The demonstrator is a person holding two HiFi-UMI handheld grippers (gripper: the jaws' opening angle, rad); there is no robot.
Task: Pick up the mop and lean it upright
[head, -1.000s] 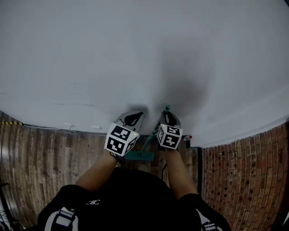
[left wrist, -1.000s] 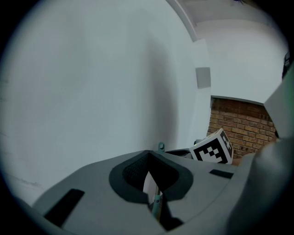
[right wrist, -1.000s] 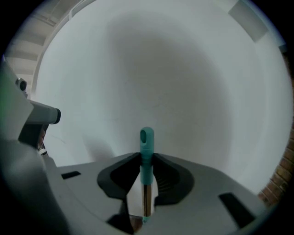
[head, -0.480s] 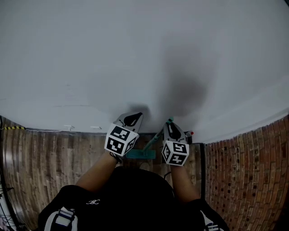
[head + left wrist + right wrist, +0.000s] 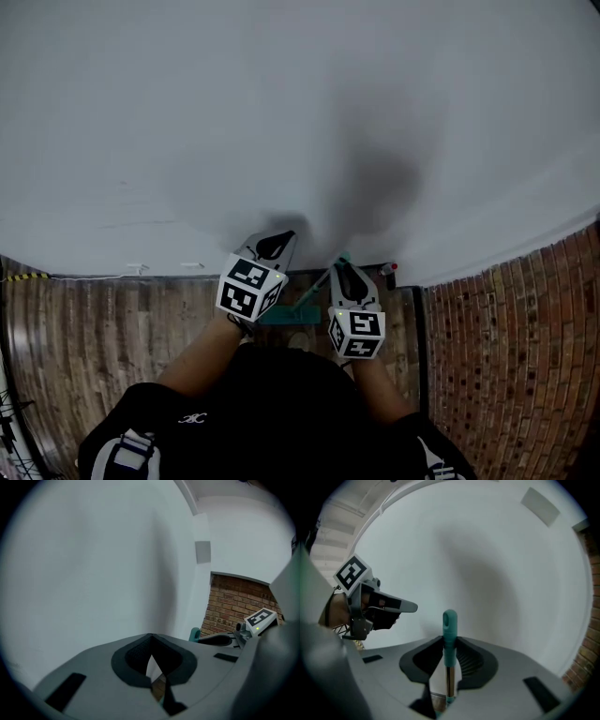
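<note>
A: Where is the mop (image 5: 317, 289)?

B: The teal handle (image 5: 449, 626) is clamped near its top in the right gripper (image 5: 449, 645). The mop head (image 5: 286, 318) is set on the floor (image 5: 112, 337) at the foot of the wall (image 5: 281, 112). Nothing is held by the left gripper (image 5: 150, 639), jaws closed together.

A: How should the lean be done?

B: The handle tip should be eased onto the wall and the mop head kept planted. The clamp is to be let go only once the pole is resting steady.

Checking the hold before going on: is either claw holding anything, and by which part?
The right claw clamps the mop by the teal grip near its handle's top end; the left claw is shut and empty.
</note>
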